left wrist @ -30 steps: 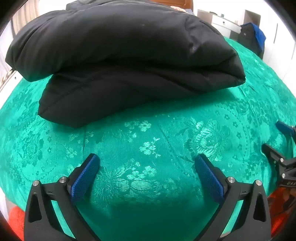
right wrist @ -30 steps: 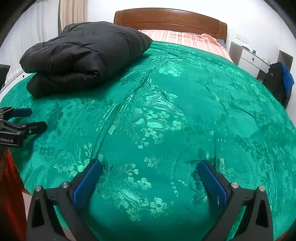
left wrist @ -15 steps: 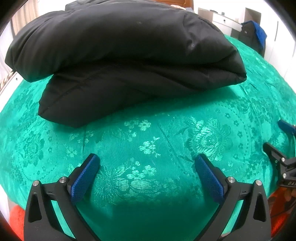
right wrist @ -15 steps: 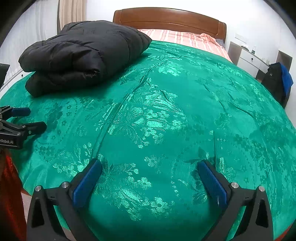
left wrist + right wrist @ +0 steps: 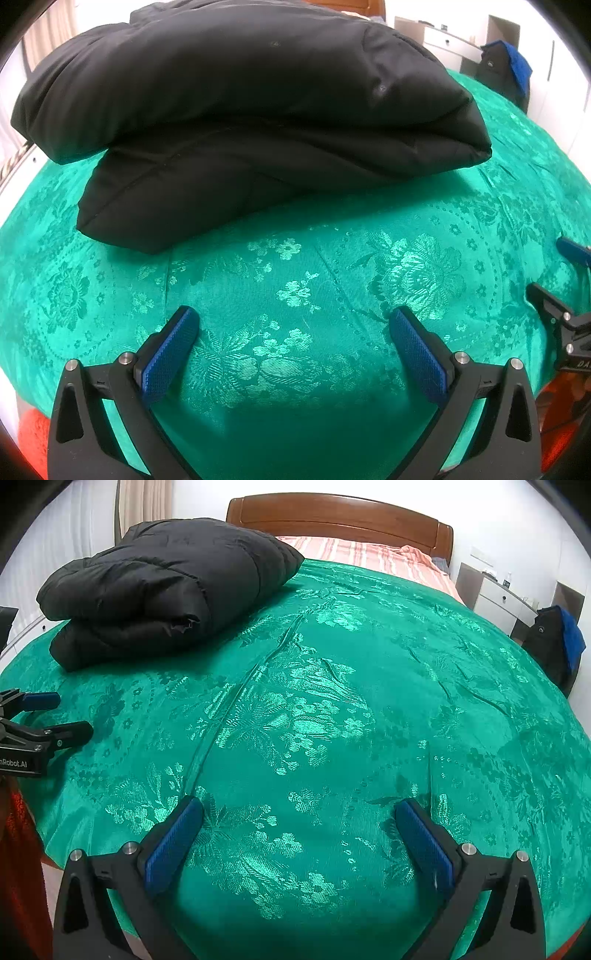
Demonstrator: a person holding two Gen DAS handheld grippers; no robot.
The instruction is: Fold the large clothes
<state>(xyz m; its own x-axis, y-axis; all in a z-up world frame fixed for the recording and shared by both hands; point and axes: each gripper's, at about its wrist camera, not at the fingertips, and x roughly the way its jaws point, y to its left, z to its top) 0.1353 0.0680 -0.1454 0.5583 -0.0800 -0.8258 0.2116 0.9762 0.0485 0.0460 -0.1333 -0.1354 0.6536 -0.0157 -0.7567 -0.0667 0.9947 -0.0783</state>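
Observation:
A black puffy jacket [image 5: 236, 122] lies folded in a thick bundle on the green floral bedspread [image 5: 303, 288]. In the right wrist view the jacket [image 5: 162, 598] sits at the far left of the bed. My left gripper [image 5: 291, 321] is open and empty, a short way in front of the jacket's near edge. It also shows at the left edge of the right wrist view [image 5: 55, 716]. My right gripper [image 5: 299, 808] is open and empty over bare bedspread [image 5: 332, 709], well to the right of the jacket. It shows at the right edge of the left wrist view [image 5: 554, 269].
A wooden headboard [image 5: 340, 513] and striped pink sheet [image 5: 362, 554] are at the far end. A white nightstand [image 5: 498, 598] and a dark bag with blue cloth [image 5: 557, 638] stand at the right. Red fabric [image 5: 22, 867] is at the lower left.
The left gripper has edged slightly closer to the jacket. The right gripper has barely moved. Both stay open.

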